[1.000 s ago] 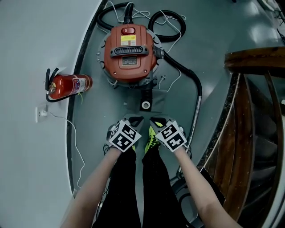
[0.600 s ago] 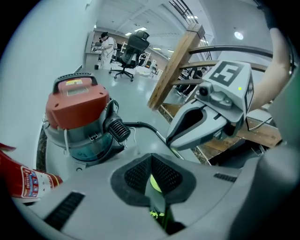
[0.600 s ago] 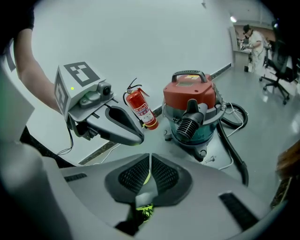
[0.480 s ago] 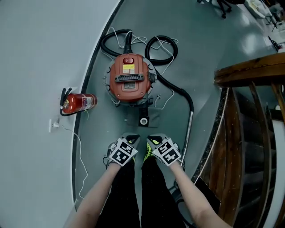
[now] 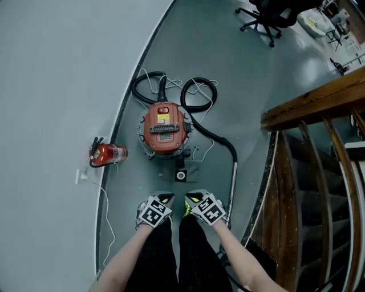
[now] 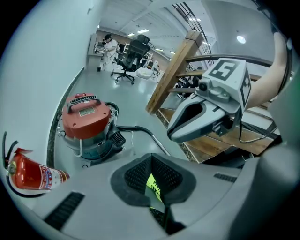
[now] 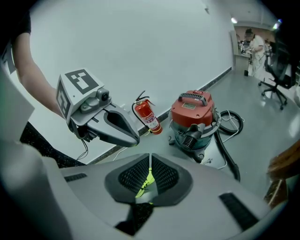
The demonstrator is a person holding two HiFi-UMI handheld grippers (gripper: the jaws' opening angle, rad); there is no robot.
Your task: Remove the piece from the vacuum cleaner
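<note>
The red-topped vacuum cleaner point(image 5: 165, 134) stands on the grey floor by the curved wall, also seen in the left gripper view point(image 6: 86, 124) and the right gripper view point(image 7: 192, 117). A short black tube piece point(image 5: 181, 175) lies on the floor just in front of it. Its black hose point(image 5: 219, 140) loops behind and runs to a metal wand point(image 5: 232, 182). My left gripper point(image 5: 164, 198) and right gripper point(image 5: 193, 198) hang side by side high above my yellow-green shoes, well short of the cleaner. Both are shut with nothing in them.
A red fire extinguisher point(image 5: 108, 154) lies against the wall left of the cleaner, with a white cord trailing beside it. A wooden stair railing point(image 5: 308, 102) borders the right side. An office chair point(image 5: 268, 14) stands far back.
The view and both grippers have risen. The cleaner, extinguisher and floor look smaller and farther below. Both grippers stay shut and side by side.
</note>
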